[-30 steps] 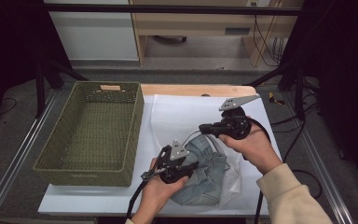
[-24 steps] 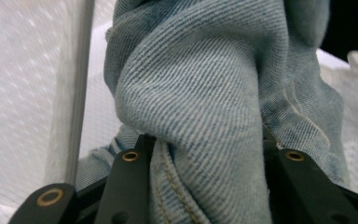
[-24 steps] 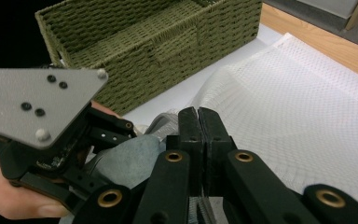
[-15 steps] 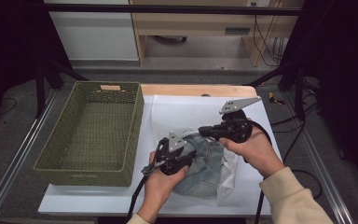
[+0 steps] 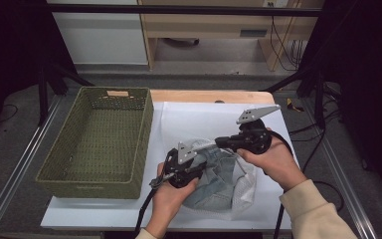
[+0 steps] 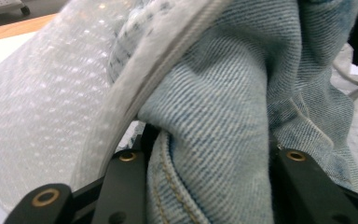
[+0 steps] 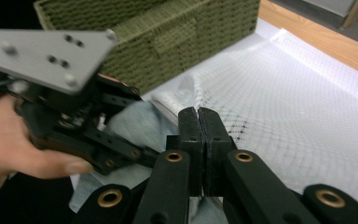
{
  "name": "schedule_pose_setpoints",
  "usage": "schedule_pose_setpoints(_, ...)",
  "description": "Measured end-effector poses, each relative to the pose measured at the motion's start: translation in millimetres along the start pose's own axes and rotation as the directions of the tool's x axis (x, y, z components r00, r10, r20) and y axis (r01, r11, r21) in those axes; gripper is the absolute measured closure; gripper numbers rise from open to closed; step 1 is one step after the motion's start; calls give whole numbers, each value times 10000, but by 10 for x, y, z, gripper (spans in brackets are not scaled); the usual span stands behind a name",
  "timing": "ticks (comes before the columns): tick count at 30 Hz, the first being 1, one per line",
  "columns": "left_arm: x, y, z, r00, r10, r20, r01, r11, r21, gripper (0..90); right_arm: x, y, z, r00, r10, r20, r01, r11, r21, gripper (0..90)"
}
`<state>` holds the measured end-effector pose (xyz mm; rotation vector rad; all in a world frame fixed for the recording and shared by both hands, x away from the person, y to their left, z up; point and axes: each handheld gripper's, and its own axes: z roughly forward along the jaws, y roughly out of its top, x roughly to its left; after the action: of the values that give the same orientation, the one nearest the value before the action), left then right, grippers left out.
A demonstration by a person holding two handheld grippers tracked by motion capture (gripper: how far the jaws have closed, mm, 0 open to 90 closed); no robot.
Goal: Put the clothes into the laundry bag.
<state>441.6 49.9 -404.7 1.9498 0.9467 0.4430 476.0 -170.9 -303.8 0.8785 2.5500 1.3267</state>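
I find my left gripper (image 5: 199,167) low over the near part of the table, hand wrapped beneath it, jaws pointed into the bundle and clamped on a thick fold of the light denim garment (image 6: 223,116). My right gripper (image 5: 219,143) sits just beyond and right of it, held level and aimed left, jaws pressed together on the rim of the white mesh bag (image 7: 279,98). The garment lies partly inside that bag, directly between both grippers. The green woven basket (image 5: 99,139) stands left of the left gripper.
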Motion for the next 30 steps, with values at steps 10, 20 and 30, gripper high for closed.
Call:
schedule_pose_setpoints(10, -31, 31, -46, 9984, -447, -341, 409, 9936, -1050, 614, 93, 39, 34, 9995, -168, -270, 163, 9997, -169, 895)
schedule_pose_setpoints(20, -101, 95, -57, 9915, -429, -1227, 194, 9823, -1862, 599, 168, 145, -52, 9989, -402, -260, 395, 9988, -296, 895)
schedule_pose_setpoints(30, 71, -33, 286, 9987, -258, -443, 246, 9993, -273, 452, -101, -101, 222, 9989, 460, 52, -460, 9989, 128, 895)
